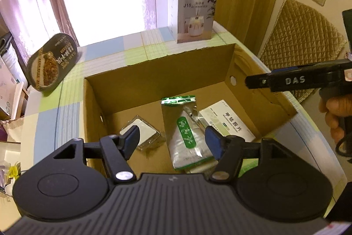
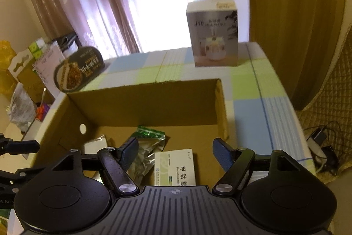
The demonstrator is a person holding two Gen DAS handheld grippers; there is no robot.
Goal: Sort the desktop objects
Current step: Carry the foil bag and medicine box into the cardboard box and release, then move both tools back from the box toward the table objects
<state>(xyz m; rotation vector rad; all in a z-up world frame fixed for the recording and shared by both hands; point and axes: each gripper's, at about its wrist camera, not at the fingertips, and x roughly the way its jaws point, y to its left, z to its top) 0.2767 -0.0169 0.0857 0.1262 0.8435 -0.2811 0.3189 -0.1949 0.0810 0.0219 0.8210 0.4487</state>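
My left gripper (image 1: 172, 142) hangs over the near edge of the open cardboard box (image 1: 154, 72), its fingers (image 1: 132, 140) spread wide with nothing between them. My right gripper (image 2: 176, 153) hovers over the same box from the opposite near corner, its fingers (image 2: 222, 153) likewise spread and empty.

The box sits on the checked bench (image 1: 72, 102). Inside it, the left wrist view shows three things on the floor: a clear plastic case with a white insert (image 1: 144, 132) at 9 o'clock, a silver pouch with a green label (image 1: 187, 136) in the middle, and a white medicine carton (image 1: 224, 122) at 3 o'clock, partly under the pouch's edge. From the right wrist the pouch (image 2: 147, 147) and carton (image 2: 176, 166) are plain, but the case is only a pale corner behind my left-hand finger; I cannot be sure of it there.

Beyond the box at 12 o'clock a humidifier carton (image 1: 193, 14) stands upright on the bench. At 10 o'clock a dark oval food tray (image 1: 52, 63) leans tilted at the bench edge.

Only the left view shows my right hand (image 1: 336, 116) wrapped around the handle at 3 o'clock. Only the right view shows the cluttered shelf of papers and bags (image 2: 33, 85) at 9 o'clock and a plug with cables (image 2: 319, 142) on the floor at 3 o'clock.
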